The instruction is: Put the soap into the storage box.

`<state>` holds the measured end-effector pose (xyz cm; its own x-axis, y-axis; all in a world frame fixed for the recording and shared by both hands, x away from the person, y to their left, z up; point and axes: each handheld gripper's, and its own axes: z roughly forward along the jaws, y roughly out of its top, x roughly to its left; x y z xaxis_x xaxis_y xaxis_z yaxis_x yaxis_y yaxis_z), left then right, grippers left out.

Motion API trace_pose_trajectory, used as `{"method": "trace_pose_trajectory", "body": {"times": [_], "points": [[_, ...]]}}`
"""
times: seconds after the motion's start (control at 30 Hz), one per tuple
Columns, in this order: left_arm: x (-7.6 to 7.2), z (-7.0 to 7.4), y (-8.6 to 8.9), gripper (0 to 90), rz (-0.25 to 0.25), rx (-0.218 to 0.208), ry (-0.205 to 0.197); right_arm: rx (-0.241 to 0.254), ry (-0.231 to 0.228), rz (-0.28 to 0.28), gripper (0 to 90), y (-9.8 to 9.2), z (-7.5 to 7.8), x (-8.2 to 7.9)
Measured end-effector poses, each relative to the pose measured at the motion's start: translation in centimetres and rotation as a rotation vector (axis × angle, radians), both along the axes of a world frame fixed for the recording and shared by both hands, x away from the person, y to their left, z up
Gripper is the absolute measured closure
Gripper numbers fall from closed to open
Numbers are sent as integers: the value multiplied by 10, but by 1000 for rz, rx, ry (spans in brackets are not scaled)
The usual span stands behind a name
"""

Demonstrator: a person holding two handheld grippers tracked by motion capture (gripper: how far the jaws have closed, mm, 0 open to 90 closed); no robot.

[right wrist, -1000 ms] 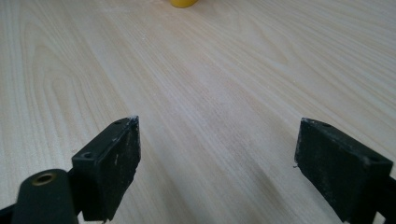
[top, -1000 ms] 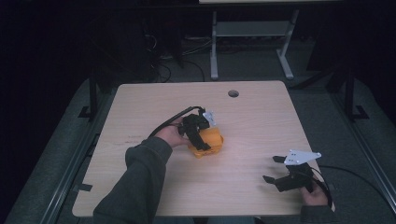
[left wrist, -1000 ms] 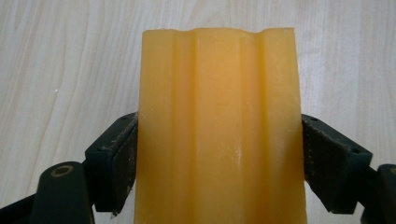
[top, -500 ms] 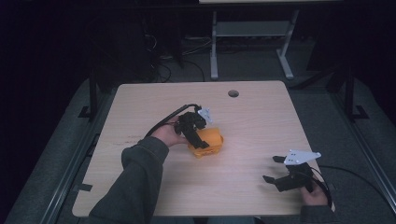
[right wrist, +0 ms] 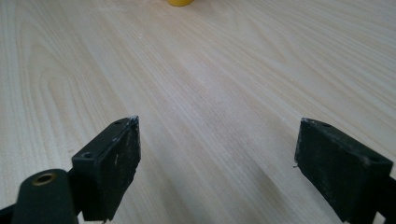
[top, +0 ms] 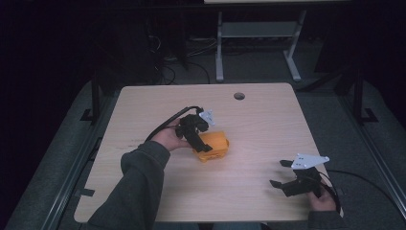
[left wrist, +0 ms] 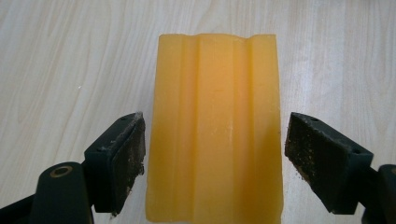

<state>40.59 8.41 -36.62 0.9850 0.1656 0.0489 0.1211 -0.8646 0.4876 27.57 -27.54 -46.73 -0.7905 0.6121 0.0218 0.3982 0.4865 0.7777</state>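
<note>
Yellow-orange ridged block of waxy, soap-like material (left wrist: 215, 126) lies flat on the pale wooden worktop (top: 268, 124), just left of its centre, at about nine o'clock from the middle; the left claw (left wrist: 215, 144) straddles it, jaws apart, the left pad just beside or barely touching the block's side, the right pad standing off with a sliver of wood showing between; nothing is clamped yet. To grip well, I judge, the claw should shift slightly so both pads meet the long sides together, then close squarely across the ridges, low enough that the slick block cannot squirt out. Over at five o'clock, near the worktop's front edge, the right claw (right wrist: 217, 158) hovers wide open above bare wood, holding and touching nothing; the block lies well apart from it.
</note>
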Motion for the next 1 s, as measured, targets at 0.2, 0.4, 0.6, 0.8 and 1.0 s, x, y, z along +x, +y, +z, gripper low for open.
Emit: {"method": "trace_pose_trajectory", "body": {"times": [0.2, 0.4, 0.6, 0.8, 1.0], "points": [[-3, 4, 3, 196, 10, -9, -8, 1, -6, -5, 137, -1, 0, 0], [-4, 3, 7, 196, 16, -18, -7, 2, -7, -11, 137, -2, 1, 0], [-8, 4, 14, 195, 24, -34, -13, -1, -5, -16, 137, -2, 1, 0], [-11, 4, 18, 195, 36, -40, -17, -2, -8, -20, 137, -2, 1, 0], [-15, 5, 20, 196, 37, -51, -23, -4, -9, -21, 137, -2, 1, 0]]}}
